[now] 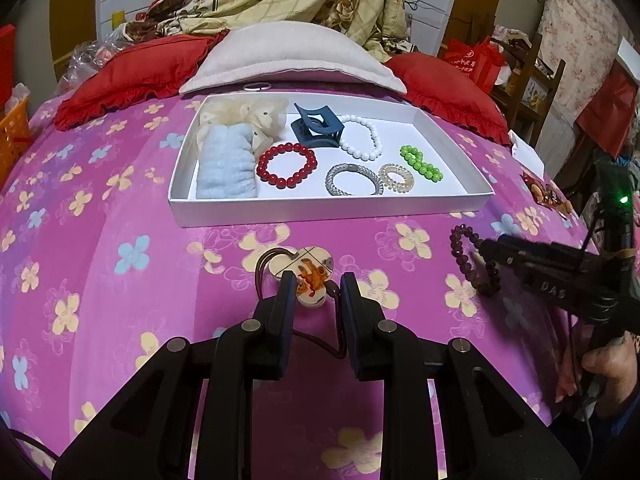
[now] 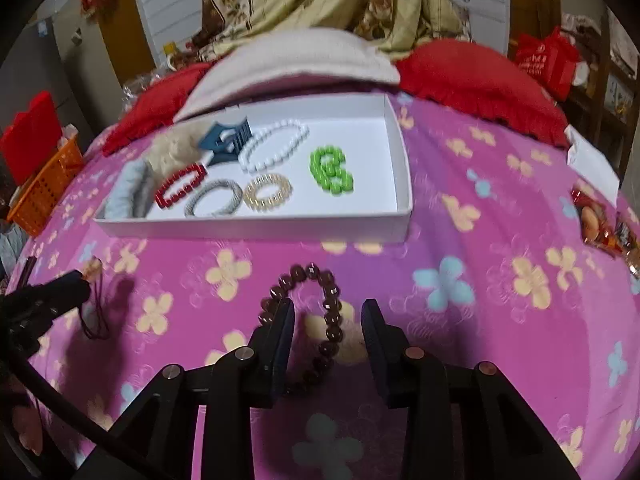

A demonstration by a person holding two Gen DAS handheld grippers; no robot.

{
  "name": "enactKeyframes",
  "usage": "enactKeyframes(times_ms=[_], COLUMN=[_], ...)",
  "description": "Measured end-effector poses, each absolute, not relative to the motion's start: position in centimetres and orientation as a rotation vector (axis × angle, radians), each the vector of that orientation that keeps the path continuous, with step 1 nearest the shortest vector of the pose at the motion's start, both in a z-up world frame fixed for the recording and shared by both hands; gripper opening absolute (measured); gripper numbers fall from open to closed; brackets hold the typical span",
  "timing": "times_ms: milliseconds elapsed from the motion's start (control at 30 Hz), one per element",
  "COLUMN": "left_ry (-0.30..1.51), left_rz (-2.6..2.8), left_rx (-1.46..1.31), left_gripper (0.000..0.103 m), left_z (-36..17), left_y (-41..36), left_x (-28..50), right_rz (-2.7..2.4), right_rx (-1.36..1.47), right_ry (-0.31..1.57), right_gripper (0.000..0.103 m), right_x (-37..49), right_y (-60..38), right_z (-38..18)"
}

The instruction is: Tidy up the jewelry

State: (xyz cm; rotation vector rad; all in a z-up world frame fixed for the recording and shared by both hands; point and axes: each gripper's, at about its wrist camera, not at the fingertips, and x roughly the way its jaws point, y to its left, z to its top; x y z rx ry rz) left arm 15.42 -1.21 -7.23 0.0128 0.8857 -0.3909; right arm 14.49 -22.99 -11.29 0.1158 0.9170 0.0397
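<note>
Bed (image 1: 120,300) with pink flowered sheet | white tray (image 1: 320,210) near the far edge | dark bead bracelet (image 2: 316,312) and pendant on cord (image 1: 304,276) toward the near edge | red pillows (image 1: 132,76) at the far edge

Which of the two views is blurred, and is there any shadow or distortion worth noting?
Right wrist view: motion-smeared, tray contents streaked, left gripper casting a soft shadow on the bedspread. Left wrist view: sharp; fisheye bulges the bedspread, corners vignetted black.
</note>
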Motion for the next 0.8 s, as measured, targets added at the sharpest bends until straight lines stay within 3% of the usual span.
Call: enactKeyframes(times_ms=[133, 200, 800], left_ry=[0.892, 0.893, 0.868], left_rz=[-0.393, -0.394, -0.387], left_rx=[0.008, 0.012, 0.011], left_gripper=[0.021, 0.021, 0.021], left_z=[-7.4, -7.4, -6.7], left_y=[-1.2, -1.3, -1.1], left_x=[15.7, 15.7, 15.3], right_rz=[0.028, 0.03, 0.084], right_rx=[0.054, 0.058, 0.2], right_ry=[0.913, 0.91, 0.641], right_gripper=[0.029, 0.008, 0.008], right_x=[15.0, 15.0, 12.0], right_y=[-22.1, -22.1, -23.1], right_z=[-11.9, -12.0, -5.1])
